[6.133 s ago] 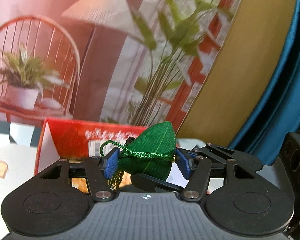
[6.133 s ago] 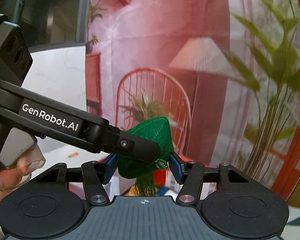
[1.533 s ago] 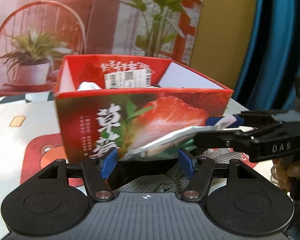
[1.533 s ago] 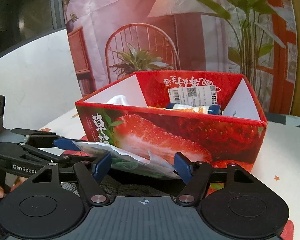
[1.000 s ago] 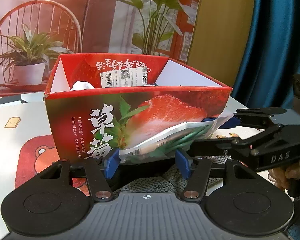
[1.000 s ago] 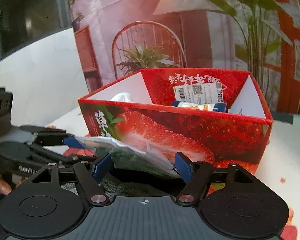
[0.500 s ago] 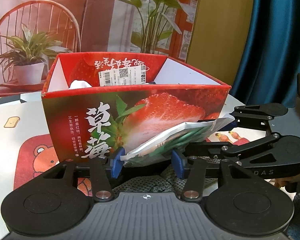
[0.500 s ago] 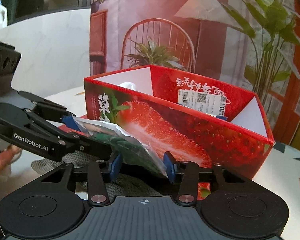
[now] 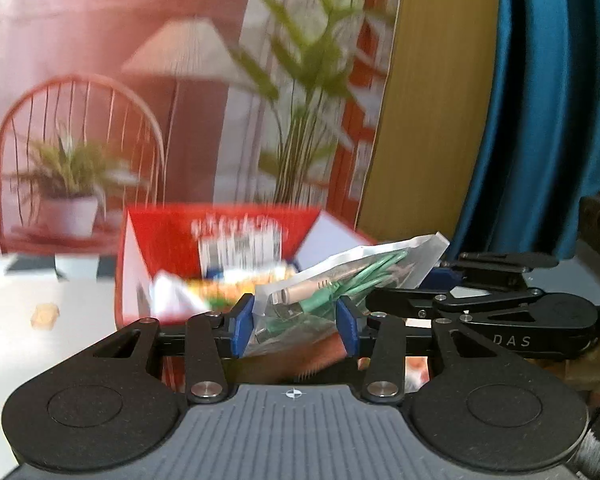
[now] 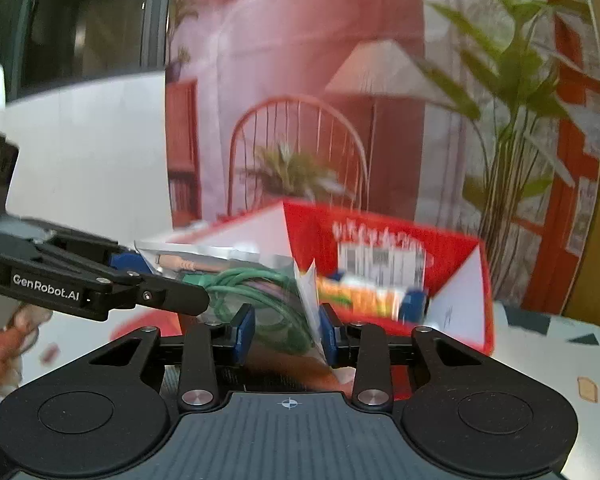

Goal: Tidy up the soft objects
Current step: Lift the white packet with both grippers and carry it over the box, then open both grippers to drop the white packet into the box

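Left gripper [image 9: 296,322]: jaws closing, blue pads against both sides of clear plastic bag [image 9: 352,276]. Bag contents: coiled green cable [image 9: 352,282], beige plug.
Right gripper [image 10: 286,334]: jaws closing, narrow, pads pinching opposite end of same bag [image 10: 260,292]. Bag held between both grippers, clear of table [image 10: 540,364].
Red strawberry carton [image 9: 160,224]: just beyond bag, open top, white inner walls, barcode label on far wall; blurred packets inside.
Printed backdrop [image 9: 140,80]: behind carton; chair, lamp, plants.
Blue curtain [image 9: 548,100]: far right of left gripper.
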